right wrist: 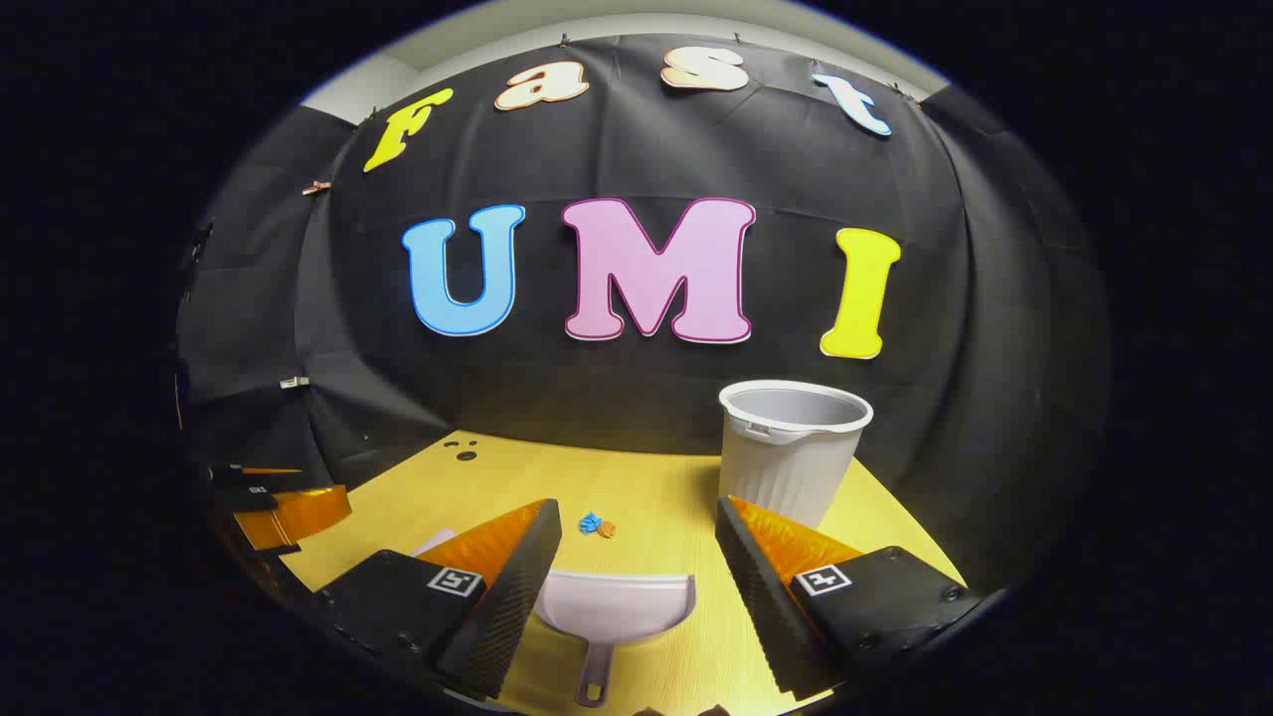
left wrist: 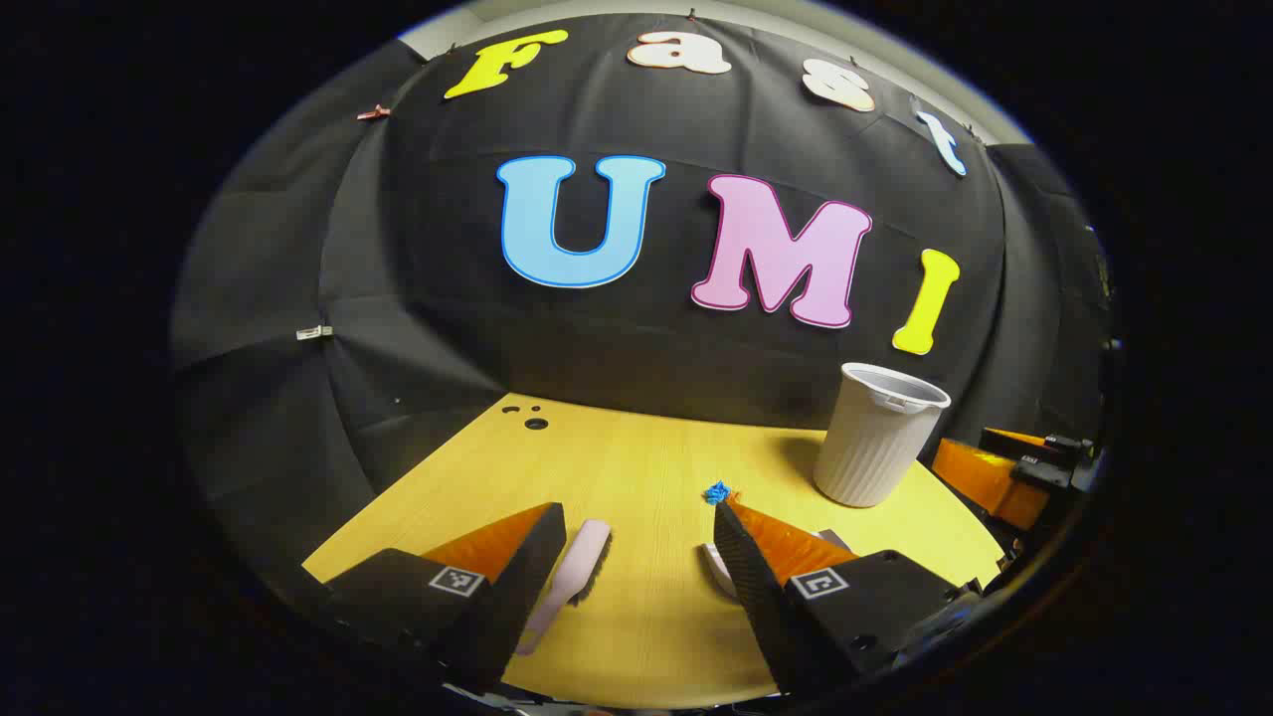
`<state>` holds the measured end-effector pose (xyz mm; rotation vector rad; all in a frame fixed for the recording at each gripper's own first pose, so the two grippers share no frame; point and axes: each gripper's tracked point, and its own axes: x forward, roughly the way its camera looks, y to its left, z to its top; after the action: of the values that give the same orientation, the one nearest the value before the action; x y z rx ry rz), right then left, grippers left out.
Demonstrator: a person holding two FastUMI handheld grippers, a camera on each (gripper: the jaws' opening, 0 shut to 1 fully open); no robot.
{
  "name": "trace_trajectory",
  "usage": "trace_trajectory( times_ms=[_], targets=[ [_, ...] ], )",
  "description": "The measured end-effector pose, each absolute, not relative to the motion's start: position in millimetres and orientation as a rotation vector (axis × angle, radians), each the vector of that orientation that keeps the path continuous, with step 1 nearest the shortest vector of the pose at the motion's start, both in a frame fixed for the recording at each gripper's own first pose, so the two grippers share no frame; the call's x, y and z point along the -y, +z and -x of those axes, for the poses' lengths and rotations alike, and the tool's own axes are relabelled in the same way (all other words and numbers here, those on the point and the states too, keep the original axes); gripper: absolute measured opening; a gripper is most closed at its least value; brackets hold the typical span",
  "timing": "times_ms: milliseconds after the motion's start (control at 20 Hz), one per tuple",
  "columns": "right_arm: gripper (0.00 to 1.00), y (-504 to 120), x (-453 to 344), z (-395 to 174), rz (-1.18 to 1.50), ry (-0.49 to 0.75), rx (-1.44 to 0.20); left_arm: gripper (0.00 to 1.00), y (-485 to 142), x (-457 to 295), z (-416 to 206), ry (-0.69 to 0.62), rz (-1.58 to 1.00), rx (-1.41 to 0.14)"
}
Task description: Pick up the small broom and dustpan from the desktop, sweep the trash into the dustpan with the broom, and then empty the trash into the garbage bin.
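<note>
In the left gripper view a small pale pink broom (left wrist: pixel 572 579) lies flat on the yellow desktop (left wrist: pixel 646 467), just right of my left finger. My left gripper (left wrist: pixel 636 527) is open above it, holding nothing. A blue scrap of trash (left wrist: pixel 717 491) sits beyond the right fingertip. In the right gripper view the white dustpan (right wrist: pixel 615 607) lies between the fingers of my open right gripper (right wrist: pixel 636 522), handle toward me. Blue and orange trash bits (right wrist: pixel 596 526) rest just past its mouth. The grey ribbed garbage bin (right wrist: pixel 791 452) stands upright behind; the bin (left wrist: pixel 875 438) also stands at the right.
The far edge of the desktop (right wrist: pixel 656 487) meets the black cloth wall. Small dark holes (left wrist: pixel 535 423) mark the table's back left corner. The right gripper (left wrist: pixel 1004 467) shows at the right edge of the left gripper view, and the left gripper (right wrist: pixel 273 502) at the far left of the right gripper view.
</note>
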<state>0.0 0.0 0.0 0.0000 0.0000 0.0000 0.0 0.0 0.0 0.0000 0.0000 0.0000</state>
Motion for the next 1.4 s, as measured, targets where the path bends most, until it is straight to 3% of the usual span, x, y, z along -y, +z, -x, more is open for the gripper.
trace_trajectory(
  times_ms=[900, 1400],
  targets=[
    [0.98, -36.2, -29.0, -7.9, -0.018, 0.064, -0.136, 0.95, -45.9, -51.3, -12.4, 0.01, 0.017, -0.144],
    [0.98, -62.9, -32.5, -13.6, -0.034, 0.057, -0.234, 0.96, -128.7, -86.8, -63.5, 0.013, -0.016, -0.49]
  ],
)
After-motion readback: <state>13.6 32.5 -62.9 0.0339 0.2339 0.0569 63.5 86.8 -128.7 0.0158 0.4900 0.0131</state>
